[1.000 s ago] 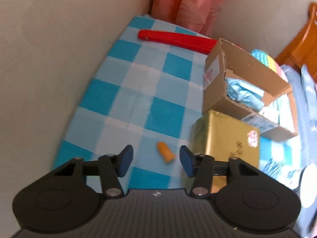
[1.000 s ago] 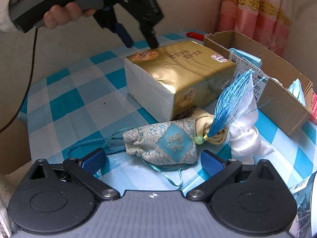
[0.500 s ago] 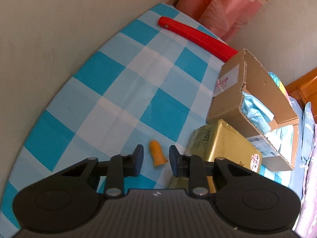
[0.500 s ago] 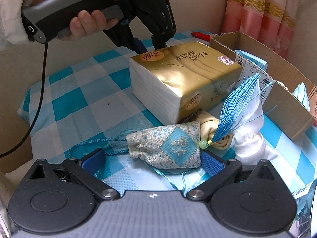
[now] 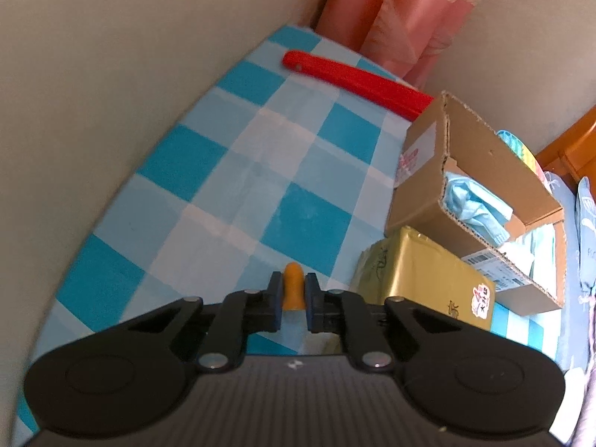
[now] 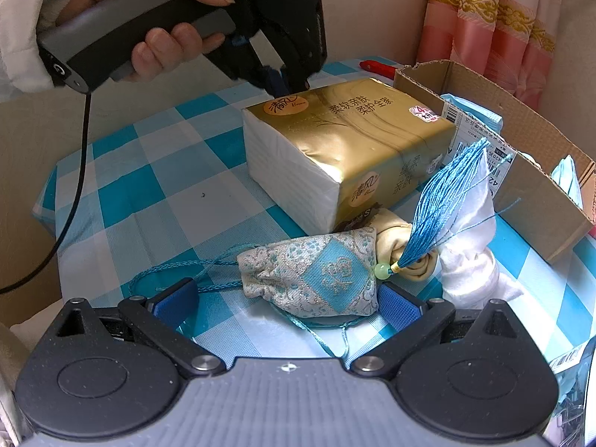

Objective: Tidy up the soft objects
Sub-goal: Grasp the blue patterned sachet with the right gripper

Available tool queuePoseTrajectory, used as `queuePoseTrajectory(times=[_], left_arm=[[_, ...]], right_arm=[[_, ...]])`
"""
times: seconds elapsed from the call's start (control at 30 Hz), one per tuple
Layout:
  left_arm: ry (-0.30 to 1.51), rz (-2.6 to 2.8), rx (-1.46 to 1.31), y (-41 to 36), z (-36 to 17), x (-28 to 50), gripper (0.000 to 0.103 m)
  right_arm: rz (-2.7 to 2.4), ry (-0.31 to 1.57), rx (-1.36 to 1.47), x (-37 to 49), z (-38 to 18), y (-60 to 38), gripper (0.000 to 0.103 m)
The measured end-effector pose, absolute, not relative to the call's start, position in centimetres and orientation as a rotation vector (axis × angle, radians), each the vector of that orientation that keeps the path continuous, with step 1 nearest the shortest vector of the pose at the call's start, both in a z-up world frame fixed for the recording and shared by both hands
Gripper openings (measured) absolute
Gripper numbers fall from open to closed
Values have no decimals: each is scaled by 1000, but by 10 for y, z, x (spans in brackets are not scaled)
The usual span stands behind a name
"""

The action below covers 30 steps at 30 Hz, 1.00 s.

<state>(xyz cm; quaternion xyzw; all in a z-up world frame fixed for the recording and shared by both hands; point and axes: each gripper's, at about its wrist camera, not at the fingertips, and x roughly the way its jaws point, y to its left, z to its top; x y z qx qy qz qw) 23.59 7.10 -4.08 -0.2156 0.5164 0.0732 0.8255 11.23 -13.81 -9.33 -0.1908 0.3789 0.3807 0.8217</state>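
Observation:
A small orange foam earplug [image 5: 291,286] is pinched between the blue pads of my left gripper [image 5: 292,300], which is shut on it just left of the gold tissue pack [image 5: 421,277]. In the right wrist view the left gripper [image 6: 277,81] points down behind that gold tissue pack [image 6: 350,149], held by a hand [image 6: 167,43]. My right gripper [image 6: 285,303] stands open around a brocade sachet [image 6: 316,277] with a blue tassel [image 6: 436,208]; the pads do not touch it. A beige cloth roll [image 6: 404,246] and a white cloth bundle [image 6: 469,246] lie beside the sachet.
A cardboard box [image 5: 484,193] holding blue masks [image 5: 473,201] stands right of the tissue pack. A red strip [image 5: 357,82] lies at the table's far end by pink curtains [image 5: 391,18]. The checked tablecloth [image 5: 231,186] runs along a beige wall on the left.
My left gripper has closed from wide open onto the orange earplug and rolled a little. The right gripper has stayed still and open around the sachet.

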Motion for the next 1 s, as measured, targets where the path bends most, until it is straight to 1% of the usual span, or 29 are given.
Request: queuePoseTrajectory(times=[0.17,0.33,0.47,0.53,0.6,0.63,0.67,0.73,0.8,0.83,0.87,0.9,1.0], left_arm=[[1063,148,-395,77,-29,230,9],[1050,130,-341,80,-25,221,9],[1053,114,-328,80,-26,216,10],[1058,107,-321,79,-28,214,9],[1062,102,-318,78,-28,212,9],[1062,99,-317,78,-28,212,9],[1064,96,-314,78,-28,211,9],[1064,94,-309,78,-29,209,10],[1065,87,-304,77,-29,209,10],[1067,82,-297,76,-29,208,10],[1068,78,-289,75,-28,207,10],[1070,74,-281,74,-27,207,10],[1071,58,-254,70,-23,203,10]], right_arm=[[810,803,-407,111,-92,-140,103],[828,721,-393,106,-82,-149,103],[830,737,-373,113,-81,-148,103],[821,744,-377,115,-83,-145,101],[801,753,-380,117,-85,-142,96],[790,754,-376,118,-86,-142,89],[783,758,-370,119,-86,-143,86],[768,771,-365,121,-87,-143,84],[759,772,-371,121,-88,-143,79],[757,769,-370,120,-87,-144,69],[760,771,-365,119,-86,-144,56],[760,779,-362,119,-85,-145,51],[758,774,-363,115,-79,-150,49]])
